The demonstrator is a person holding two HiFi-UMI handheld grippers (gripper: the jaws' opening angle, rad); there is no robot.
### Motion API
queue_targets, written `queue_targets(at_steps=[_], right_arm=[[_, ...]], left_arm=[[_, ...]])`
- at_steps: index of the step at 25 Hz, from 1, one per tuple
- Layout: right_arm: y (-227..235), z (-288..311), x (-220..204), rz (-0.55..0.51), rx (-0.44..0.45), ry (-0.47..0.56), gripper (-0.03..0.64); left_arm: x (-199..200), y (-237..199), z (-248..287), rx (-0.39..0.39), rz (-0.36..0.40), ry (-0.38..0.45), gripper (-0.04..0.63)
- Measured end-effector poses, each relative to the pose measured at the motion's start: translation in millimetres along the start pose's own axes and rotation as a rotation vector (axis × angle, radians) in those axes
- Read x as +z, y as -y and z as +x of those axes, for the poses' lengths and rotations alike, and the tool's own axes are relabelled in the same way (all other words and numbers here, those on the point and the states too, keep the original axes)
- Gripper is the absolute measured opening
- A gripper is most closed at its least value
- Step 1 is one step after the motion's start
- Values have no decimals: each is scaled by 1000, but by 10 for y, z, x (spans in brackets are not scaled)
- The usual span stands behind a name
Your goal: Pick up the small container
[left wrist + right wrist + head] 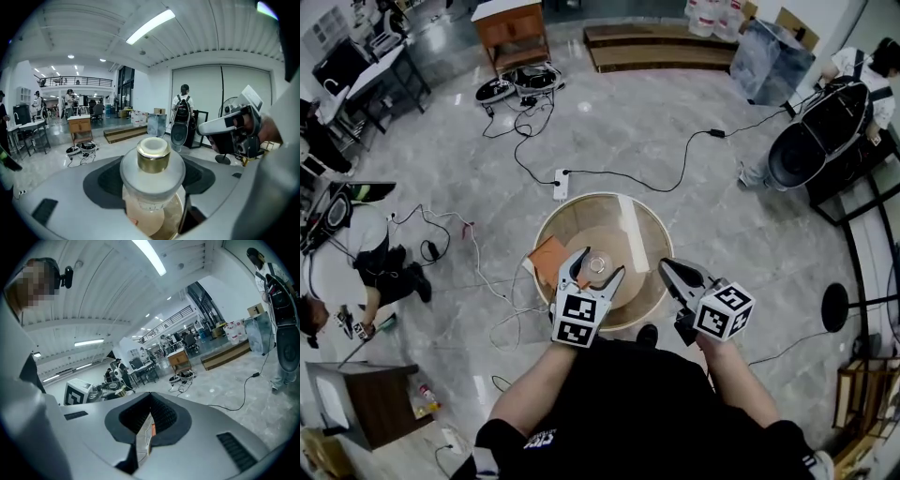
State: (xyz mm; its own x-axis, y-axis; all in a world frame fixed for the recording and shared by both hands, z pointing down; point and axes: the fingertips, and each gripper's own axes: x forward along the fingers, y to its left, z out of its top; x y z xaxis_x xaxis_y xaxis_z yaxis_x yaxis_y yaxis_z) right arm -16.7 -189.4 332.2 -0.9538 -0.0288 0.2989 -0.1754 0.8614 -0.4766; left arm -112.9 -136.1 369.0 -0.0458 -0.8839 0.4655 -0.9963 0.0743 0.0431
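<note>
Head view, looking steeply down. A person holds both grippers over a round wooden table (649,228) on a glossy grey stone floor (675,94).

Left gripper (600,262): jaws stand wide and are clamped on the small container (597,267). The left gripper view shows it well: a frosted clear jar with a gold collar and a white top, upright, with a dark pad against each side of it. The tabletop shows underneath its base, so the jar is up off the table and above the middle of the round top. The marker cube (577,320) sits behind the jaws, with the person's forearm behind that.

Right gripper (668,270): jaws drawn narrow. Its own view shows the ribbed black pads brought together, with only a thin slit of background between them and nothing held. It sits just to the right of the left gripper, apart from the jar, over the table's near right edge. Its marker cube (724,311) is tilted.

On the table there is a flat orange-brown piece (547,259) at the left edge, near the left gripper's outer jaw; I cannot tell what it is.

On the floor beyond the table, a white power strip (561,184) lies with black cables (628,183) running away from it. A wooden cabinet (512,30) stands far back. One person crouches at far left (375,253) and another stands at far right by a black round-backed chair (811,136).
</note>
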Motion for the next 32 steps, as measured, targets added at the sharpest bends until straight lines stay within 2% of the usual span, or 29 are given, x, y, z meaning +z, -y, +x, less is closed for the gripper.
queue_targets(at_steps=[5,10,13,21,28,32], right_arm=[[273,-502,113,-103,-9,14,15],[291,-812,186,-111,81,83,15],[248,-925,252,-163,75,102,15],[121,-793,327,-195,78,164,12],[-434,-641,495,-283,124,202,12],[-663,-629,606,-287,142,222,12]], left_arm=[[176,420,22,46,-3,-9,341],[315,745,-20,59,-8,-16,342],[412,805,-112,63,6,-17,342],[569,668,-259,22,38,-12,342],[768,284,-648,43,57,43,342],[845,39,-873,54,27,53,342]])
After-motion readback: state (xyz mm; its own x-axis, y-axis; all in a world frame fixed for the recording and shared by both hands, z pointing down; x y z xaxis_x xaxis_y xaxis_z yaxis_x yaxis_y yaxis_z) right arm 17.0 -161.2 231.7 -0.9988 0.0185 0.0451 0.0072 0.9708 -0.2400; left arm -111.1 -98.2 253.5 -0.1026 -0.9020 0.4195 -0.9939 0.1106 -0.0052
